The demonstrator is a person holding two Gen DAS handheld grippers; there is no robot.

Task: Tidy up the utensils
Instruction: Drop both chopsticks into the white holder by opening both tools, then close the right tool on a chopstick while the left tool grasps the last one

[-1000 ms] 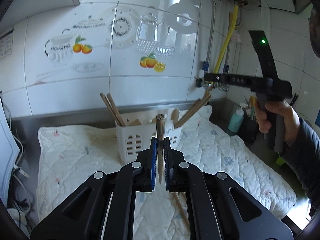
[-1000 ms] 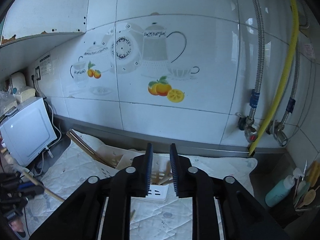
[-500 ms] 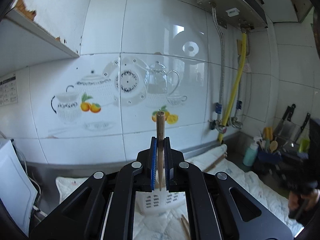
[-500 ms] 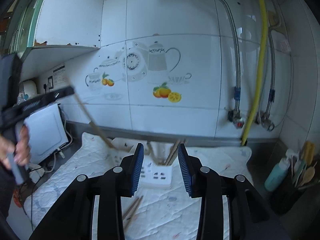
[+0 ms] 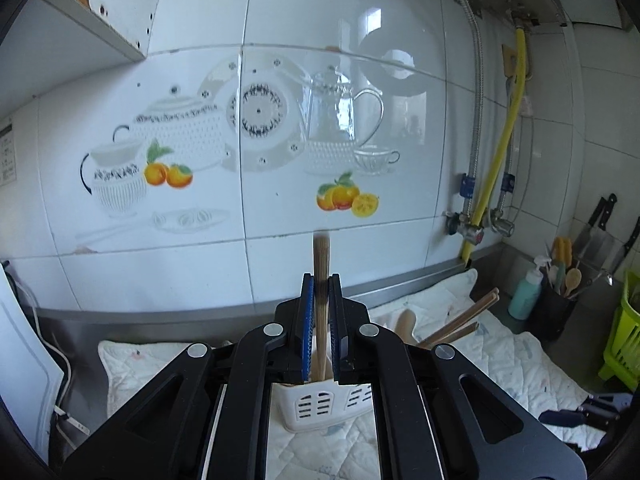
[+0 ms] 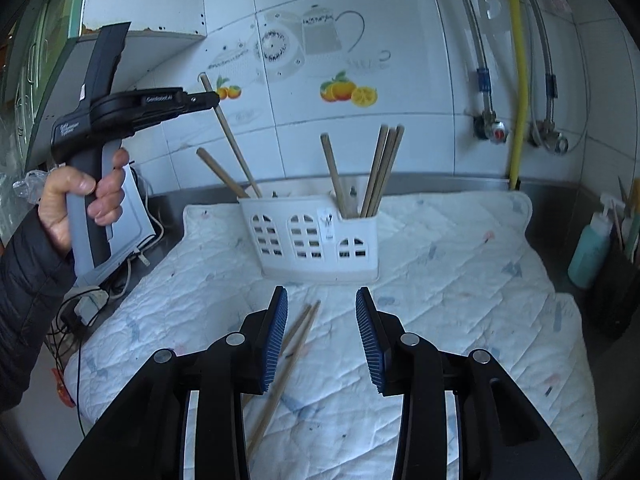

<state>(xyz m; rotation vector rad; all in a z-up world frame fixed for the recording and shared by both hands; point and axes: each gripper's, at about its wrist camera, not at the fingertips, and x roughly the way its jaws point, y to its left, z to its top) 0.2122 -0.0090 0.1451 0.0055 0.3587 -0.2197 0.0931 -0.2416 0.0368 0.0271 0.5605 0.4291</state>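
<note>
Our left hand-held gripper was clamped tight on a single chopstick, the stick standing upright between the blue pads with its blunt end poking up past the tips. Just below and ahead of that gripper sat the white utensil caddy, resting on the quilted mat that covered the table.

From our right wrist view, we saw that same left gripper off to the left, gripped by a hand in a dark sleeve, its chopstick slanting down toward the caddy's left compartment; whether the tip was inside we could not tell.

Our right hand-held gripper hung with its jaws partly apart and nothing between them. The caddy stood straight ahead of it, more chopsticks leaning in its right-hand compartment. Two loose chopsticks lay on the mat just to the left of the right gripper's gap, passing under its left finger. A teal bottle stood well off to the right of it.
</note>
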